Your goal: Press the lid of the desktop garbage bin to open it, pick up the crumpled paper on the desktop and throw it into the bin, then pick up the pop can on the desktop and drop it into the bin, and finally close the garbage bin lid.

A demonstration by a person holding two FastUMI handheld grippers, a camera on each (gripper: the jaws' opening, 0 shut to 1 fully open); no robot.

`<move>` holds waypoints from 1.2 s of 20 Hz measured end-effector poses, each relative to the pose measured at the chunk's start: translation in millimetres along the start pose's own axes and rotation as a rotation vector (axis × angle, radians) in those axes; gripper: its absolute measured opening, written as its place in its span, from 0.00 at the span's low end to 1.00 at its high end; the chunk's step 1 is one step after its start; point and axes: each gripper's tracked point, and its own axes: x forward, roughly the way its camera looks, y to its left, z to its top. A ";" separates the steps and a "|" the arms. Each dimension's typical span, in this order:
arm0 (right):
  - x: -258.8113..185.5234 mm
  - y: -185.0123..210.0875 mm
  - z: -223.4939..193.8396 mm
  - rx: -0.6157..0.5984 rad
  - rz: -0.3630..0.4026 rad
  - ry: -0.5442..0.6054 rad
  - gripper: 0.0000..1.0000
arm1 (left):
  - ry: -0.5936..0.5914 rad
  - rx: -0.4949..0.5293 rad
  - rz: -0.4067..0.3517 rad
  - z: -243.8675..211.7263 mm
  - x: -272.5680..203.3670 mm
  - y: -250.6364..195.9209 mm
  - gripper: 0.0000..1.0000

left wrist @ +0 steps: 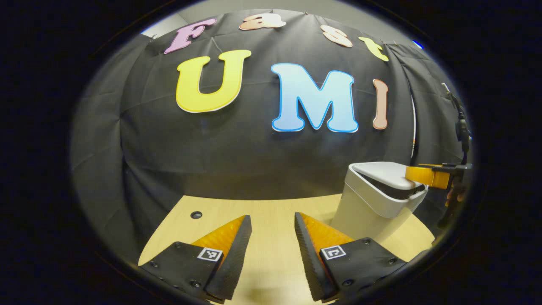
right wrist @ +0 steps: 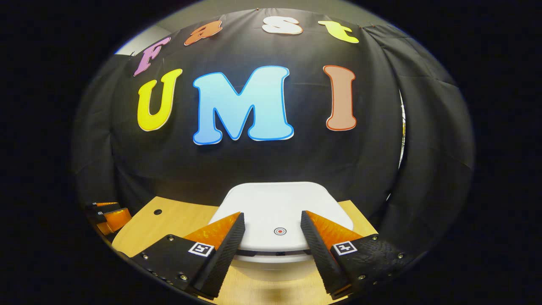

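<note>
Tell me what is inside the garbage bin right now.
Its contents cannot be seen. The white lid covers the garbage bin; the left gripper view shows just a dark gap under the lid's edge. The right gripper hovers open over the lid.

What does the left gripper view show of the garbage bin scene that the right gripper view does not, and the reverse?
Left gripper view: the bin from the side, a dark gap under its lid, and the right gripper at the lid's edge.
Right gripper view: the lid's top seen from above, its round red mark between that gripper's open fingers, and the left gripper far off to the left.
Both: the bin, and the wooden desktop with its round hole.
</note>
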 end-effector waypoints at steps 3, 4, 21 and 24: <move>0.3 0.3 -7.6 -0.004 0.000 0.009 0.87 | 0.002 0.002 -0.003 -0.9 2.6 -1.8 0.70; 0.7 0.5 -9.5 -0.009 -0.001 0.012 0.87 | 0.004 0.002 -0.004 -1.0 4.0 -1.7 0.71; 1.3 0.9 -21.3 -0.019 0.001 -0.084 0.88 | 0.016 0.002 -0.037 -4.1 14.9 -15.4 0.70; 2.0 0.0 -20.9 -0.014 -0.001 -0.096 0.88 | 0.014 0.005 -0.039 -3.6 13.2 -17.5 0.70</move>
